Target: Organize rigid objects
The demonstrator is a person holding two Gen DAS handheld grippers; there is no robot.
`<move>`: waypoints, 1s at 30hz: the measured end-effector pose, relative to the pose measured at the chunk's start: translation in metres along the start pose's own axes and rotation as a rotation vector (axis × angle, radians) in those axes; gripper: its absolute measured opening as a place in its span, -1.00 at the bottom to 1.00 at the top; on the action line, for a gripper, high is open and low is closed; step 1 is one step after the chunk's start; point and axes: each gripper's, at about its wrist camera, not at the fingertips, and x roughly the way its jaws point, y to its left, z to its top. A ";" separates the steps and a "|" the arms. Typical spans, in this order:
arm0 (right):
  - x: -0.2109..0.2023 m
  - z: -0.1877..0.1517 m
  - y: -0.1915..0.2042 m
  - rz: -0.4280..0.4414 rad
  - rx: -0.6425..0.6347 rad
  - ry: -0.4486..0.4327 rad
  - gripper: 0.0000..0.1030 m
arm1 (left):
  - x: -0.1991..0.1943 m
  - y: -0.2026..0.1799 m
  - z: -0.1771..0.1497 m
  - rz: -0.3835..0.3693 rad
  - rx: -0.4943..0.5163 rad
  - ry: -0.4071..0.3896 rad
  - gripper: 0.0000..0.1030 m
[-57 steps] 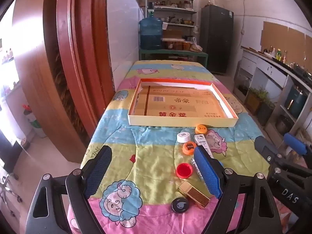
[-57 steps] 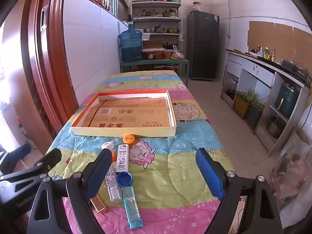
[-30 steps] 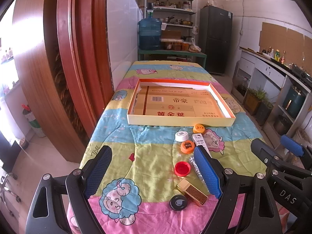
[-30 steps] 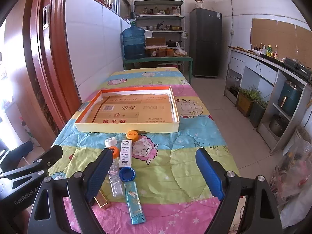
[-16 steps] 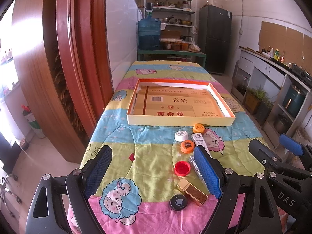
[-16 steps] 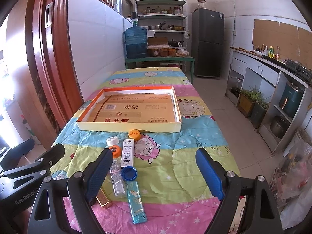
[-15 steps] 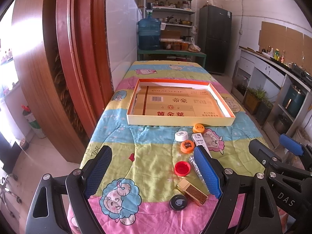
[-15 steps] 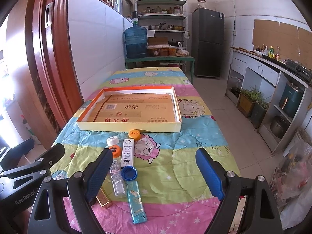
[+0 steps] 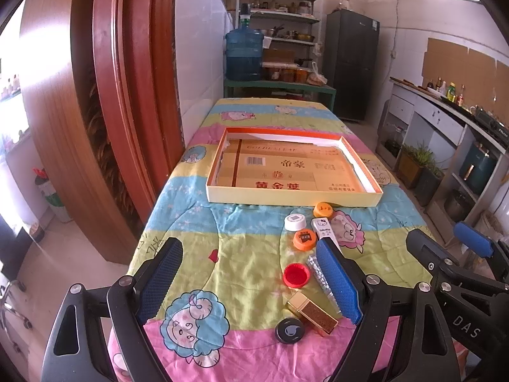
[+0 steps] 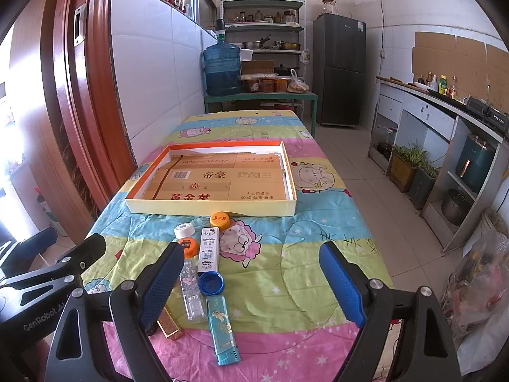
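A shallow tray (image 10: 210, 211) is placed mid-frame on the table (image 10: 305, 254). Below it, 3 caps (image 10: 219, 219) (image 10: 184, 230) (image 10: 187, 244) and a small box (image 10: 208, 247) are clustered. Lower still, a clear tube (image 10: 191, 289), another cap (image 10: 211, 282) and a lighter (image 10: 222, 328) are laid toward the bottom edge.

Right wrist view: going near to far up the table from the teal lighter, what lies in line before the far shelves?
Teal lighter → blue cap → white Hello Kitty lighter → orange cap → shallow cardboard tray.
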 end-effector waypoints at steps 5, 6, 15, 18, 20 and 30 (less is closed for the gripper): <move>0.000 0.000 0.000 0.000 0.001 0.001 0.69 | 0.000 0.001 -0.001 0.006 0.001 -0.008 0.68; 0.000 0.000 0.000 0.001 0.000 0.001 0.69 | 0.000 0.001 -0.001 0.008 0.000 -0.009 0.68; 0.000 -0.002 0.000 0.004 0.004 0.006 0.69 | 0.001 0.002 -0.003 0.018 -0.001 -0.009 0.68; 0.001 -0.003 0.000 0.005 0.004 0.007 0.69 | 0.002 0.003 -0.003 0.023 -0.001 -0.010 0.68; 0.001 -0.002 0.000 0.005 0.004 0.008 0.69 | 0.003 0.003 -0.004 0.022 -0.001 -0.007 0.68; 0.002 -0.003 -0.001 0.006 0.005 0.013 0.69 | 0.007 0.003 -0.005 0.020 0.003 0.003 0.68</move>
